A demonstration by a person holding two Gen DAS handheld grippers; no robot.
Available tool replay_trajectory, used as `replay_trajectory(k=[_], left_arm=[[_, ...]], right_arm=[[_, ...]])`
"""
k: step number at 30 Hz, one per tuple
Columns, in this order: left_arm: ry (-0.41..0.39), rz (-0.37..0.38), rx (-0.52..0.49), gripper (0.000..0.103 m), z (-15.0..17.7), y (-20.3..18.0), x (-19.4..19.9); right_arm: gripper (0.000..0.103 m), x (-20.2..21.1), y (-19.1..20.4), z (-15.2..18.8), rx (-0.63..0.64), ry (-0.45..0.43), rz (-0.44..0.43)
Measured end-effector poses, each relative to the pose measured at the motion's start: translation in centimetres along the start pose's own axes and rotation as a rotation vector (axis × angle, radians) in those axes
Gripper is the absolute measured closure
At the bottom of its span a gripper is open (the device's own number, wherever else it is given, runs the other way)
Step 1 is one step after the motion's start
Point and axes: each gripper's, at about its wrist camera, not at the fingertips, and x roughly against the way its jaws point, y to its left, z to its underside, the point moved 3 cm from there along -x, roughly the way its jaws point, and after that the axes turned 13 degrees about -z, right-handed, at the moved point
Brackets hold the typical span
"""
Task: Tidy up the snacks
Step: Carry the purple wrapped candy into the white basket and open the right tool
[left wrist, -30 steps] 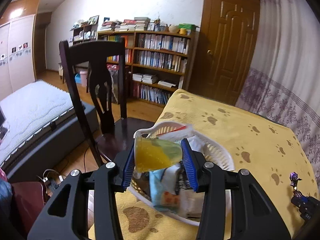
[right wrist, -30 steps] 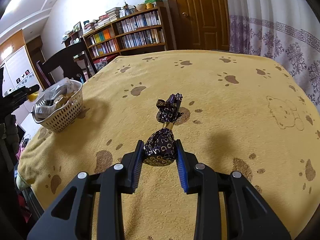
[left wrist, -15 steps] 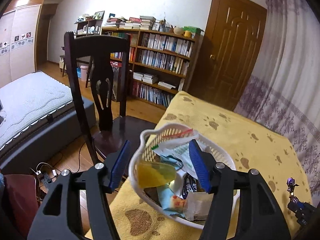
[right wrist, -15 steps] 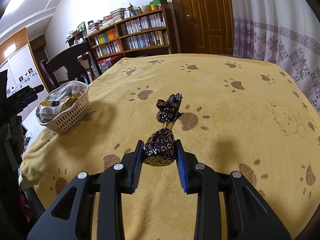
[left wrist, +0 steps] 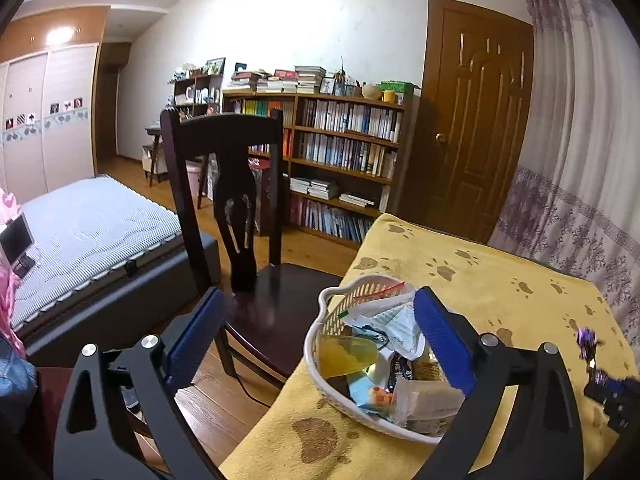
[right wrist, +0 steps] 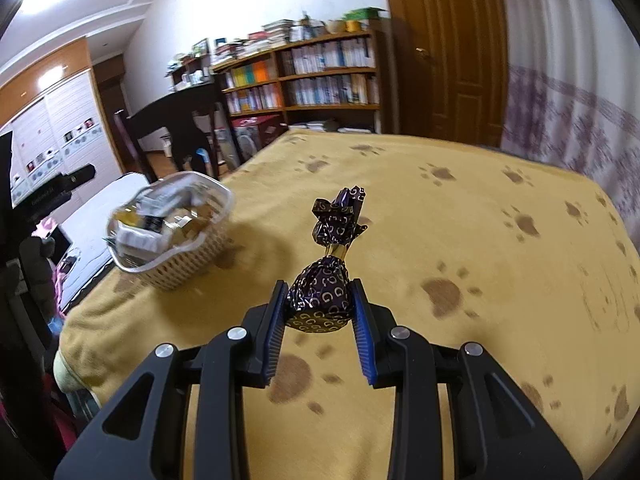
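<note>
A white lattice basket [left wrist: 325, 322] [right wrist: 188, 268] full of snack packets stands at the table's near-left corner. A yellow jelly pack [left wrist: 344, 354] lies inside it at the left. My left gripper [left wrist: 320, 316] hovers wide open above and in front of the basket, with nothing between its fingers. My right gripper [right wrist: 319, 307] is shut on a purple foil-wrapped candy [right wrist: 322, 296] whose twisted top [right wrist: 340, 214] points up, held above the yellow tablecloth [right wrist: 460, 240]. The right gripper and candy [left wrist: 588, 340] also show at the far right of the left wrist view.
A dark wooden chair [left wrist: 224, 184] stands just left of the table by the basket. Behind are a bed [left wrist: 88, 224], bookshelves [left wrist: 344, 152], a brown door [left wrist: 476, 120] and a patterned curtain [left wrist: 580, 120]. The table edge [left wrist: 304, 368] runs under the basket.
My left gripper opened and let the yellow jelly pack drop into the basket, then drew back and up. My right gripper moved left toward the basket, still holding the candy.
</note>
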Motion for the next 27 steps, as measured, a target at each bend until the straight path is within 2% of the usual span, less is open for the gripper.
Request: replay_trajectory(k=[4,14,27], left_arm=[[-0.026,-0.033,-0.029,0.004,0.6,0.3,0.5],[-0.025,-0.067,-0.033,0.003,2.0,1.7,0.6],[-0.032,-0.063,-0.021,0.003,2.5,2.6,0.7]], right_arm=[[0.071,-1.7,2.8,-2.1,0.062,-0.002,-0.039],[0.071,-7.3,9.7,-6.4,0.187,0.030,-0.142],[0.071,-13.2,14.9,-7.4,0.322,0.120,-0.218]])
